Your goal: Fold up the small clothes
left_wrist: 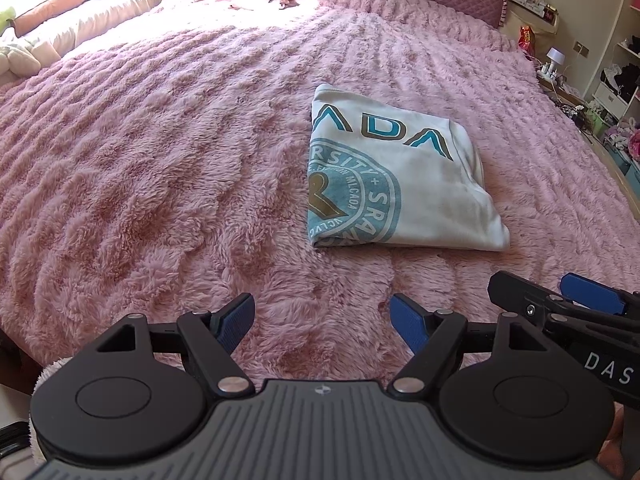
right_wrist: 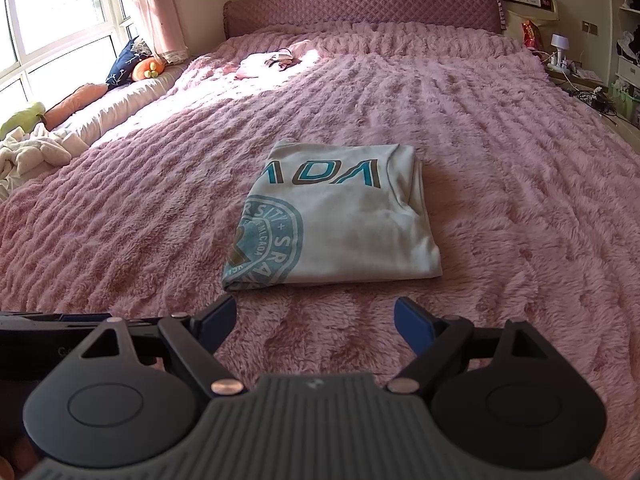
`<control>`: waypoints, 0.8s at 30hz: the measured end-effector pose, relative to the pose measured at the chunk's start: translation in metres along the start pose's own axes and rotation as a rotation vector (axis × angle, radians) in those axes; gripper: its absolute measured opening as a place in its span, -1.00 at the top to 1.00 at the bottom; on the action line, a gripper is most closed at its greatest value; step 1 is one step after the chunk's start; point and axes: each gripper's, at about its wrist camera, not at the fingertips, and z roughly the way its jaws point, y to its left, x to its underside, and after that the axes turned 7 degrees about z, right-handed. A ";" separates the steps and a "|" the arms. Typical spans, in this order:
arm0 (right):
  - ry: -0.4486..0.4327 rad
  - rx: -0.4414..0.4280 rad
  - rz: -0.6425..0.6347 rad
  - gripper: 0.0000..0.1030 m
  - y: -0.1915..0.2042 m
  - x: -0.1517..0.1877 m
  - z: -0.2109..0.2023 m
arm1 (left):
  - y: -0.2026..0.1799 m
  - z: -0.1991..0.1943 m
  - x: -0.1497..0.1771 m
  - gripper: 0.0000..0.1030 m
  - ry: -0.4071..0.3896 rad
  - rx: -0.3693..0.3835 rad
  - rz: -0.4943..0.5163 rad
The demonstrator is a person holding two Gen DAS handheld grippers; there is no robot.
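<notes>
My left gripper [left_wrist: 322, 322] and right gripper [right_wrist: 314, 322] both hang just short of the folded T-shirt [left_wrist: 394, 184], fingers spread wide with nothing between them, only the pink plush blanket [left_wrist: 160, 160] showing below. The shirt lies flat on the blanket as a tidy rectangle, printed side up, its near edge just ahead of my fingertips. I judge this fold finished, so I hold off it rather than disturb the layers.

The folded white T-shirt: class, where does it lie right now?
The folded white T-shirt lies flat on the pink fluffy blanket, just ahead of both open tongs: centred in the right wrist view, right of centre in the left wrist view, well short of the headboard.
</notes>
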 end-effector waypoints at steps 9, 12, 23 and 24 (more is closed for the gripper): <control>0.007 0.002 0.000 -0.59 -0.002 0.002 0.002 | -0.004 0.005 0.000 -0.83 0.035 -0.048 0.033; 0.011 0.004 0.001 -0.59 -0.003 0.002 0.003 | -0.005 0.006 0.001 -0.85 0.041 -0.058 0.040; 0.014 0.010 0.018 -0.59 -0.007 0.002 0.003 | -0.008 0.007 -0.001 -0.85 0.052 -0.091 0.061; 0.014 0.010 0.019 -0.59 -0.007 0.002 0.003 | -0.008 0.007 -0.001 -0.85 0.051 -0.088 0.063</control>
